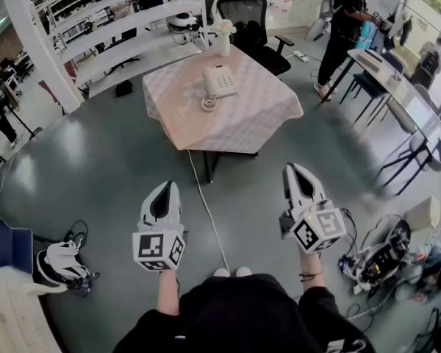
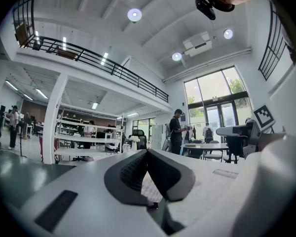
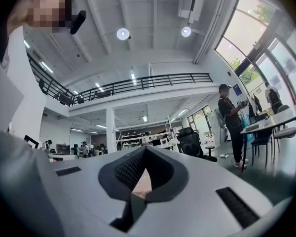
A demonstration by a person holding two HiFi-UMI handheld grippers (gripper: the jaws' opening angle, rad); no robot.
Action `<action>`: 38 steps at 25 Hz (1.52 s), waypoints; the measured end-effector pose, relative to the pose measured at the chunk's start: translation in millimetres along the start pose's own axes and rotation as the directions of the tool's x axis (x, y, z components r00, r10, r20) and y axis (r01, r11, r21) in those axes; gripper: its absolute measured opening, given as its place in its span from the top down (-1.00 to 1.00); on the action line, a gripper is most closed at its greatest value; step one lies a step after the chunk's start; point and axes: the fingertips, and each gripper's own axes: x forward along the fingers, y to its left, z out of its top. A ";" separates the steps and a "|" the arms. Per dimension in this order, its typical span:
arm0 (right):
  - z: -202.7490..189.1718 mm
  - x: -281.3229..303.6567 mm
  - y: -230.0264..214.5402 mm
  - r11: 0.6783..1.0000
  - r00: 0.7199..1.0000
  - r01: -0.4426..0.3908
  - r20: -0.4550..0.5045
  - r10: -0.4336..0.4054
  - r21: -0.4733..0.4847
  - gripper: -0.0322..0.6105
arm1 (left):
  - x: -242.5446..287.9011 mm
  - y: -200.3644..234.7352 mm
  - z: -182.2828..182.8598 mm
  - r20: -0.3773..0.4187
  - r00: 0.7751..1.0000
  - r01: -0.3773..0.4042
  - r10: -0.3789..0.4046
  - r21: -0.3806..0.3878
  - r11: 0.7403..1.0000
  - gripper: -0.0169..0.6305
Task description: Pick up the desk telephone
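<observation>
Standing well back from the table (image 1: 250, 120), left gripper (image 1: 164, 190) and right gripper (image 1: 294, 173) both pressed together, nothing pinched. The desk telephone (image 1: 222, 81) sits mid-cloth, far off. It looks like smooth, hard plastic, boxy and probably light. Its handset (image 1: 212, 81) is likely loose on a coiled cord (image 1: 208, 103), so grip its narrow middle.

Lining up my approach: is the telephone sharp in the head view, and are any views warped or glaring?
Head view: telephone sharp, evenly lit, edges fisheye-bent. Left gripper view: windows bright, shut jaws soft up close. Right gripper view: same curvature, ceiling lights flaring.
</observation>
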 end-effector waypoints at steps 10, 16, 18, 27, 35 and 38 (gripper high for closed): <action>-4.9 6.2 -22.7 1.000 1.000 -0.016 -0.023 0.015 -0.002 0.93 | 17.1 -13.0 -1.8 -0.002 1.000 -0.013 0.013 0.002 1.000 0.95; -11.2 5.3 -42.9 0.999 0.999 -0.043 -0.028 0.044 0.025 0.93 | 27.8 -32.4 -6.9 -0.006 0.999 -0.036 0.037 0.007 0.999 0.95; -14.7 5.4 -48.7 0.998 0.998 -0.055 -0.030 0.056 0.040 0.93 | 29.5 -38.5 -9.1 -0.010 0.999 -0.041 0.042 0.014 0.999 0.95; -24.1 37.7 -73.4 0.996 0.996 -0.072 -0.044 0.074 0.055 0.93 | 65.7 -38.4 -16.5 -0.023 0.998 -0.060 0.060 -0.009 0.998 0.95; -42.9 113.9 -112.0 0.995 0.996 -0.055 -0.063 0.060 0.078 0.93 | 149.6 -26.2 -41.4 -0.062 0.998 -0.029 0.027 -0.037 0.999 0.95; -46.4 156.0 -114.6 0.995 0.993 -0.080 -0.078 0.084 0.055 0.93 | 184.4 -12.6 -44.1 -0.075 0.997 -0.033 0.030 -0.045 0.998 0.95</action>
